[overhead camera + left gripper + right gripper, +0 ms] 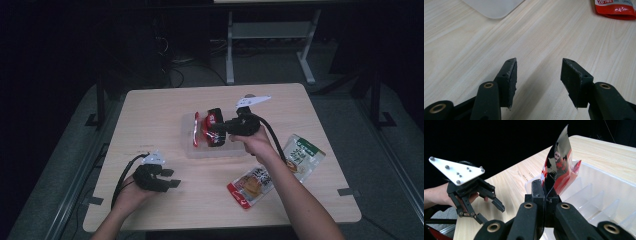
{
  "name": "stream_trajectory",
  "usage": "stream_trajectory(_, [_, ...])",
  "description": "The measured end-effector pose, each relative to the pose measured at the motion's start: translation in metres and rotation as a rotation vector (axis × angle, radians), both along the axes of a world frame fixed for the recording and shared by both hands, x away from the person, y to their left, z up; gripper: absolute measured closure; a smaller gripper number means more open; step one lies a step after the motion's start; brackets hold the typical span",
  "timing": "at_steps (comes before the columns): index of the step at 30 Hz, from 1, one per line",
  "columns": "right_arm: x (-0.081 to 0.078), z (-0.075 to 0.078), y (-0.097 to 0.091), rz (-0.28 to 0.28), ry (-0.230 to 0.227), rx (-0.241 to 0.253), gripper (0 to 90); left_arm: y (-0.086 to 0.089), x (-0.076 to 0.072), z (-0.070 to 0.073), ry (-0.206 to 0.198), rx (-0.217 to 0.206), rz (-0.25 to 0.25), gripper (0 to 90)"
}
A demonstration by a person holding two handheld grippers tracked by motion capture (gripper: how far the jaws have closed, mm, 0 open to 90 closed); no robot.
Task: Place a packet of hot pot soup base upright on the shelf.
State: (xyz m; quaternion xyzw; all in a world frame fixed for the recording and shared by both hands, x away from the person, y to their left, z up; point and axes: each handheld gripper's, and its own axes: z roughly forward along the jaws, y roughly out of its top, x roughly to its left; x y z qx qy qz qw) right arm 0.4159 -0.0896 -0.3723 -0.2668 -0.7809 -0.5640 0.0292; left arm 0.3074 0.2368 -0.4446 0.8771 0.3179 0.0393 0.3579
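My right gripper (220, 129) is shut on a glossy black and red packet (215, 126) and holds it upright over the clear plastic tray (192, 152) in the middle of the table. In the right gripper view the packet (557, 162) rises from between the closed jaws, above the tray's dividers (599, 195). A second red packet (196, 129) stands in the tray's left part. My left gripper (172, 178) rests low at the table's front left, open with nothing between its fingers (510, 75).
A red and orange snack packet (250, 186) lies flat near the front edge, and a green and white one (302, 155) lies to the right of the tray. The left gripper view catches the tray's corner (494, 8) and a red packet's edge (616, 6).
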Motion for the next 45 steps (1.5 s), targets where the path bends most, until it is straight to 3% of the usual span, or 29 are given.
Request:
stream_trajectory(21, [0.012, 0.0, 0.012, -0.006, 0.001, -0.034, 90.0, -0.003, -0.001, -0.001, 0.008, 0.006, -0.016, 46.7])
stream_trajectory(26, [0.014, -0.004, 0.015, -0.013, 0.003, -0.055, 90.0, -0.004, -0.001, -0.002, 0.007, 0.011, -0.029, 46.8])
stream_trajectory(45, [0.023, -0.015, 0.023, -0.041, 0.026, -0.064, 89.2, -0.008, -0.002, -0.004, 0.018, 0.016, -0.044, 46.7])
